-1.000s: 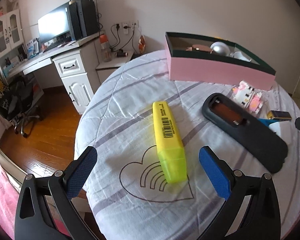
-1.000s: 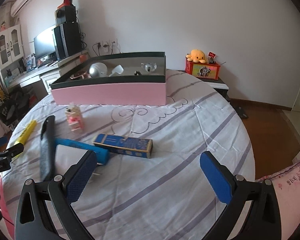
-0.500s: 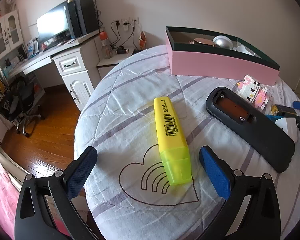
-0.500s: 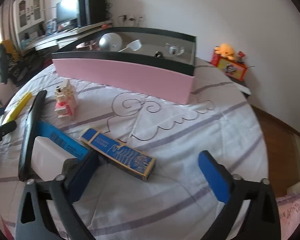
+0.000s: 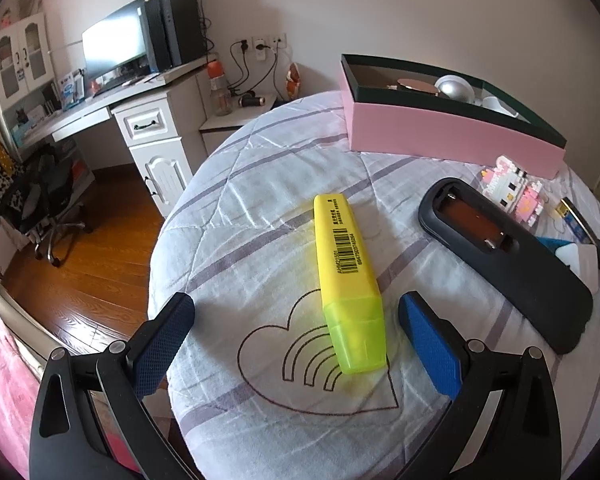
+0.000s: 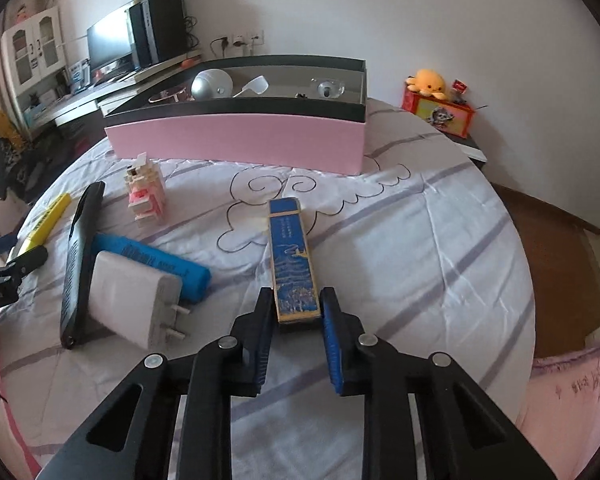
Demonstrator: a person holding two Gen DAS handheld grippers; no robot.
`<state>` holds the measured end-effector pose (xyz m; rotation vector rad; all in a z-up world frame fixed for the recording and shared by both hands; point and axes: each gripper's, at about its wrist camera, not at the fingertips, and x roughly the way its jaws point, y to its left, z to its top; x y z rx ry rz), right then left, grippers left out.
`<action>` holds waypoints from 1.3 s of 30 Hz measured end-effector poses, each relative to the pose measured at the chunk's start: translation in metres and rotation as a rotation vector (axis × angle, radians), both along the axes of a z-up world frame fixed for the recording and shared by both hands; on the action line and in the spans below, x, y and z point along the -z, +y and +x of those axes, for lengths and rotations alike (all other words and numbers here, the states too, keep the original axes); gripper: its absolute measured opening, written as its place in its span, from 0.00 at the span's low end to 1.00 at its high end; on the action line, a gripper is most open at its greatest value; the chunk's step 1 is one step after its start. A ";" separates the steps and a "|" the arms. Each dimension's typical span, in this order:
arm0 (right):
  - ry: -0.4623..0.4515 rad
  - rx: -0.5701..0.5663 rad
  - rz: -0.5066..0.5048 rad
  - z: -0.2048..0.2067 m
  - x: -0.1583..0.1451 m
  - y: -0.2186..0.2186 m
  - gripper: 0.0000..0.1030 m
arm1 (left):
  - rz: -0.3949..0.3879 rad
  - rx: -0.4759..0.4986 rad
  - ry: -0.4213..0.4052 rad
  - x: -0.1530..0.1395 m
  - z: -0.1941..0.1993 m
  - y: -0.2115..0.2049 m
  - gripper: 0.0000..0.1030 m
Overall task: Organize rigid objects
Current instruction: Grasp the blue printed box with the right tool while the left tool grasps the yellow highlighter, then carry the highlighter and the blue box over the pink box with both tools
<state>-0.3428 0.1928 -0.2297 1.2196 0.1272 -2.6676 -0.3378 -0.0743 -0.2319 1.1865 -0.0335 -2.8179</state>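
On my left tool (image 5: 296, 320) the two blue-padded fingers stand spread wide, and the yellow plastic highlighter pen (image 5: 348, 276) lies between them on the round quilted surface (image 5: 240, 240), its translucent cap end nearest me, touching neither pad. Ahead and to the right of that tool lies the long black plastic remote with its battery bay open (image 5: 504, 256). Further right sits the small pink-and-white block figure (image 5: 516, 192), and beyond both stands the long pink box with a dark rim (image 5: 440, 136).

From my right tool (image 6: 296, 312), going left to right, I see the white plug adapter (image 6: 134, 300) leaning against the remote, then the bright blue cylinder (image 6: 156, 264) behind it. Straight ahead, the slim dark blue rectangular box with gold edging (image 6: 292, 264) runs away from me, its near end between the pads. The jaws are closing on it, the pads right at its sides, though I cannot tell if they press yet. The pink box stands well ahead.
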 end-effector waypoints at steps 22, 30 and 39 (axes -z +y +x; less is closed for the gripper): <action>-0.009 -0.072 0.001 -0.029 0.002 -0.001 0.20 | 0.028 0.082 0.020 -0.006 -0.010 0.014 0.26; 0.029 -0.041 -0.014 -0.016 -0.005 0.000 0.20 | 0.049 0.121 0.041 -0.019 0.003 0.022 0.26; 0.139 -0.011 -0.106 0.019 -0.042 0.003 0.20 | 0.043 0.147 0.141 -0.060 0.024 0.036 0.26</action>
